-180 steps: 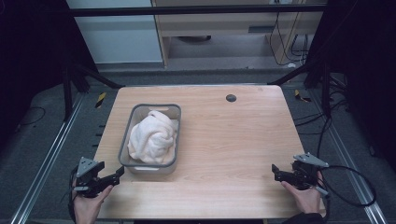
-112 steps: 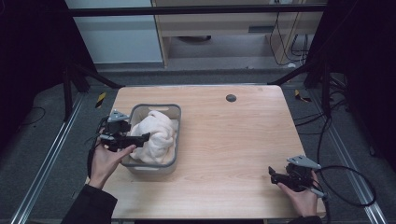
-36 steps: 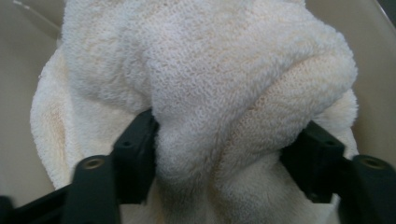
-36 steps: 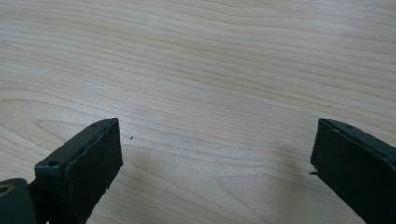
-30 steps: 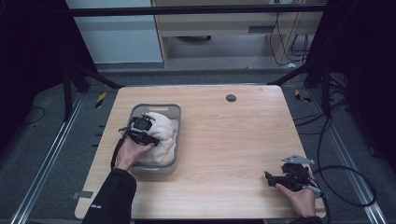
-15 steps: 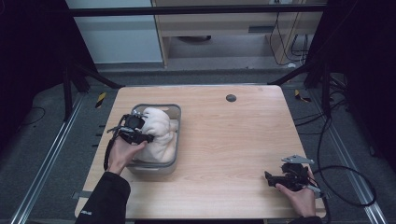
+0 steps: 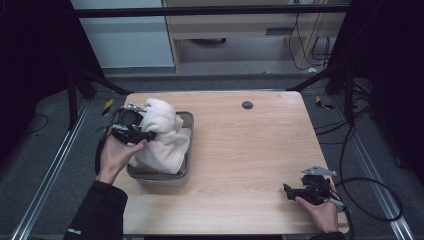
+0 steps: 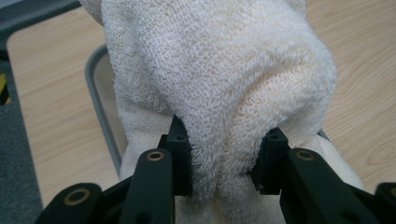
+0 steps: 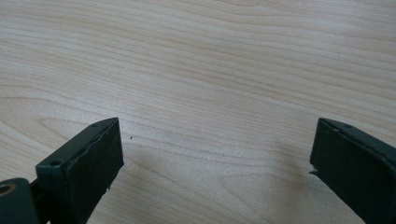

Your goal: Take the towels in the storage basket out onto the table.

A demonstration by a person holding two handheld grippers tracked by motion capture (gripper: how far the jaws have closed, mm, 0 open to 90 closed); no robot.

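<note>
On the sleeve [image 7: 75, 231], tiny white lettering, unreadable.

Left gripper [image 7: 146, 134] grips white towel [image 7: 162, 137] above grey tray [image 7: 186, 167].

A light wooden table [image 7: 250, 150] carries a grey metal tray [image 7: 186, 120] at its left

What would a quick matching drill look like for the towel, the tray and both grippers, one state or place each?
Things:
1. towel
2. metal tray
3. left gripper
4. right gripper

States:
A. jaws apart over bare wood
B. shut on a fold of cloth
C. bunched, partly raised out of its container
D. sits on the table's left half

Pairs: 1-C, 2-D, 3-B, 4-A
</note>
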